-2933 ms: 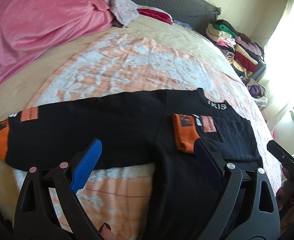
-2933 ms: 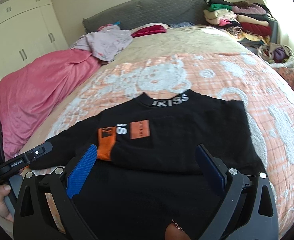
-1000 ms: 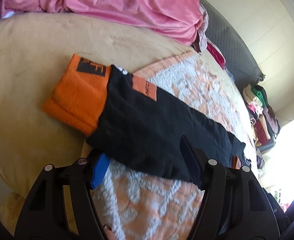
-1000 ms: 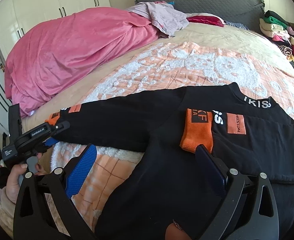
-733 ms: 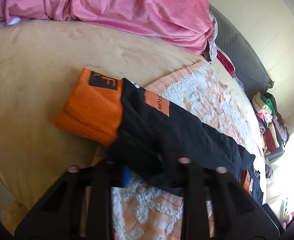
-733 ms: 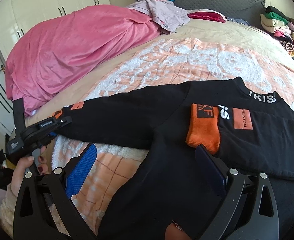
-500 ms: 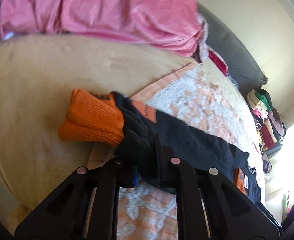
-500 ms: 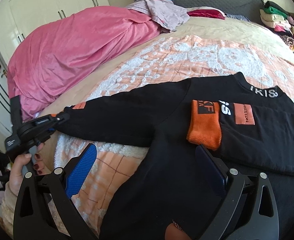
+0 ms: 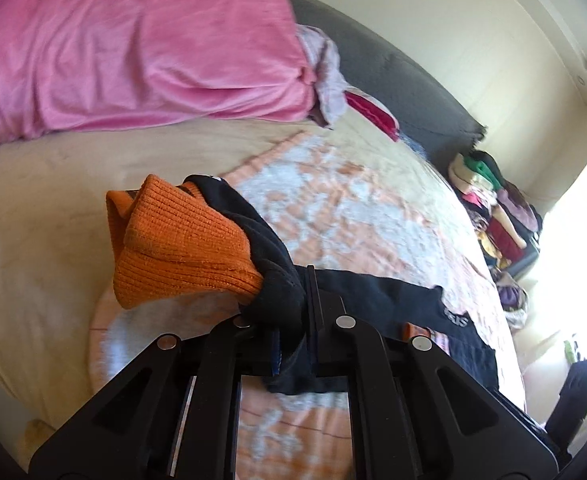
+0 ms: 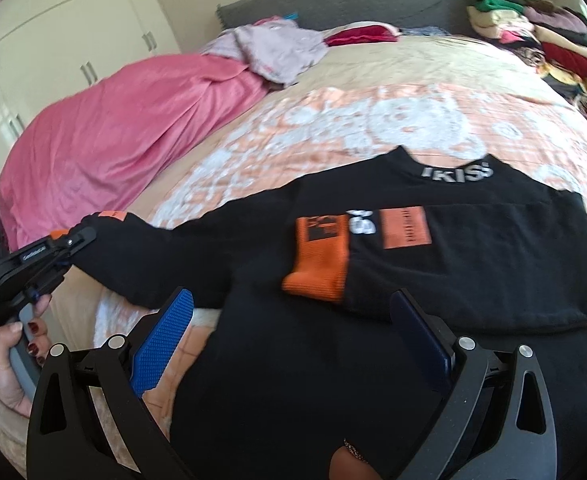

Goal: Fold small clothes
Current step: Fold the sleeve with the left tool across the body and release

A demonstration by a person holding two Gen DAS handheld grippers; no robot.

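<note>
Currently: black sweater point(image 10: 433, 264) on bed point(image 10: 433, 68), one sleeve already folded across chest. My left hand-held gripper point(image 9: 293, 320) pinches the other sleeve point(image 9: 277, 300) beside its orange cuff point(image 9: 177, 244), lifted for folding inward. My right hand-held gripper point(image 10: 293, 336), spread, hovers over the hem.

Bright daylight pours in from the right, blown out to white glare in the left wrist view; colours look washed. Fisheye curvature bends both pictures, corners vignetted black; slight motion blur softens fabric detail.
</note>
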